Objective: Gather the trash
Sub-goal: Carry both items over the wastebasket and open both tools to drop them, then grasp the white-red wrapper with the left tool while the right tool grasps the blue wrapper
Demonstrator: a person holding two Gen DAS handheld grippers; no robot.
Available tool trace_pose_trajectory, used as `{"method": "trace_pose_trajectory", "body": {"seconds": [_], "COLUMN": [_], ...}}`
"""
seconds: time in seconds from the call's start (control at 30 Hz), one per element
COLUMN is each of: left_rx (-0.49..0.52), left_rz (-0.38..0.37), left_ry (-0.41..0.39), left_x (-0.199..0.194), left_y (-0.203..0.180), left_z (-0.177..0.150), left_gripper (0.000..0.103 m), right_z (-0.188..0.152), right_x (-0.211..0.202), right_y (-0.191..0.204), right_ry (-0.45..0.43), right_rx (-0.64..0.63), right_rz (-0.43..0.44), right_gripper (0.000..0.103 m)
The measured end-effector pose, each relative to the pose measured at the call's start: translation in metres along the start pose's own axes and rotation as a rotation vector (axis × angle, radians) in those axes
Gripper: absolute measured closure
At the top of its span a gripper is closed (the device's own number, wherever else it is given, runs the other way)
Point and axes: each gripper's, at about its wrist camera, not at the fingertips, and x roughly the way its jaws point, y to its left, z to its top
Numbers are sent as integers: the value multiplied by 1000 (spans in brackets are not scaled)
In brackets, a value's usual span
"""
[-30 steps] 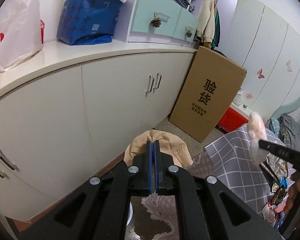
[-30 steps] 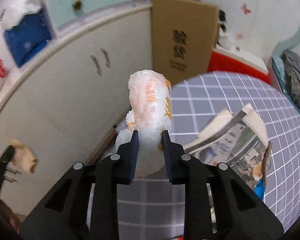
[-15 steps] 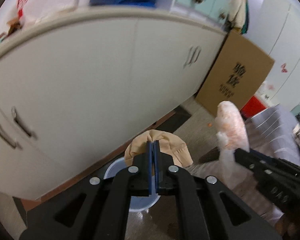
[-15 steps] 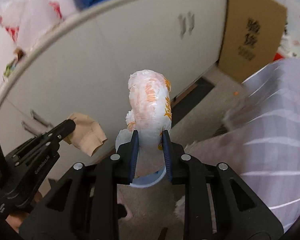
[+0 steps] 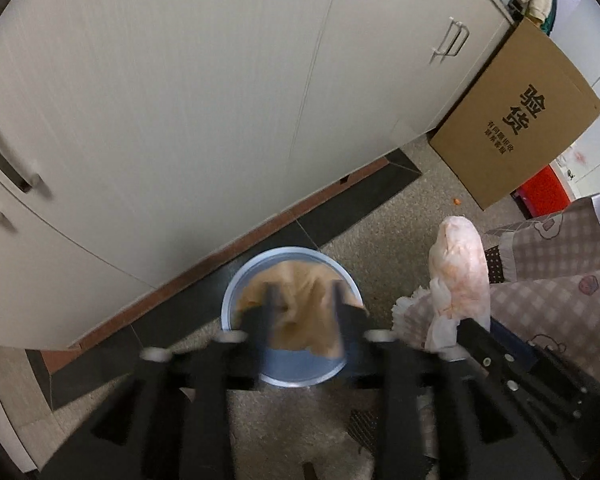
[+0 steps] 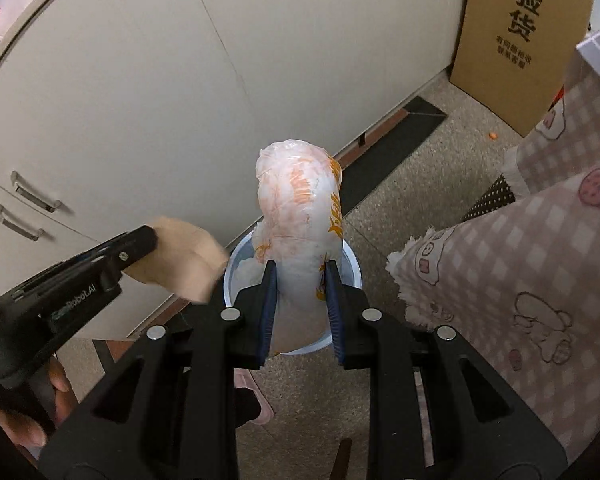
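Note:
A round light-blue trash bin (image 5: 288, 376) stands on the floor by the cabinet; it also shows in the right wrist view (image 6: 350, 268). My left gripper (image 5: 303, 300) is open over the bin, its fingers blurred. A crumpled tan paper (image 5: 296, 320) hangs between the spread fingers above the bin's mouth; in the right wrist view the tan paper (image 6: 180, 256) sits at the left gripper's tip. My right gripper (image 6: 300, 276) is shut on a white plastic bag with orange print (image 6: 300, 208), held above the bin; the bag also shows in the left wrist view (image 5: 458, 272).
White cabinet doors (image 5: 180, 100) with metal handles stand behind the bin. A brown cardboard box (image 5: 516, 116) leans at the right, with a red item (image 5: 544, 188) beside it. A pink checked cloth (image 6: 520, 260) hangs at the right. The floor is speckled grey.
Both grippers tipped down and moved over the bin. My left gripper opened; the tan paper is now loose between its fingers. The right gripper still holds the bag.

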Motion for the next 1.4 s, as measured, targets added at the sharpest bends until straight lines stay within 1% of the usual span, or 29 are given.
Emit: {"method": "trace_pose_trajectory", "body": {"seconds": [0.07,0.13,0.3,0.53,0.77,0.83,0.87,0.9,0.93,0.97,1.03,1.17,1.27,1.4], "left_rx": [5,11,22,7,-36,-56,-64,-72,-79,-89,-98,-97,-90,-72], "left_rz": [13,22,32,30,30,30,32,33,35,39,37,29,13,-14], "left_ry": [-13,-8,-8,-14,-35,-51,-60,-68,-75,-86,-98,-115,-134,-170], "left_x": [-1,0,-4,-10,-23,-31,-35,-38,-42,-47,-55,-69,-84,-108], "left_y": [0,0,-1,5,22,29,32,35,38,41,43,45,39,28], "left_z": [-2,-3,-7,-7,-10,-9,-8,-7,-6,-5,-5,-6,-8,-12], "left_gripper": [54,49,46,43,41,41,41,41,40,39,39,38,38,38], "right_z": [-2,-2,-3,-5,-5,-4,-3,-2,-2,-1,-1,-1,-1,-2], "right_x": [3,5,9,10,1,-2,-5,-7,-10,-12,-15,-26,-45,-85], "right_y": [1,3,10,19,30,35,37,39,40,42,44,50,51,47], "right_ry": [5,4,11,12,-14,-30,-50,-66,-86,-101,-102,-122,-157,-230], "right_rx": [4,2,-2,-10,-16,-15,-11,-10,-8,-6,-7,-23,-25,-13], "right_rz": [3,2,13,29,58,76,87,98,96,86,98,86,68,43], "right_gripper": [80,79,79,79,78,75,64,51,32,32,32,32,32,32]}}
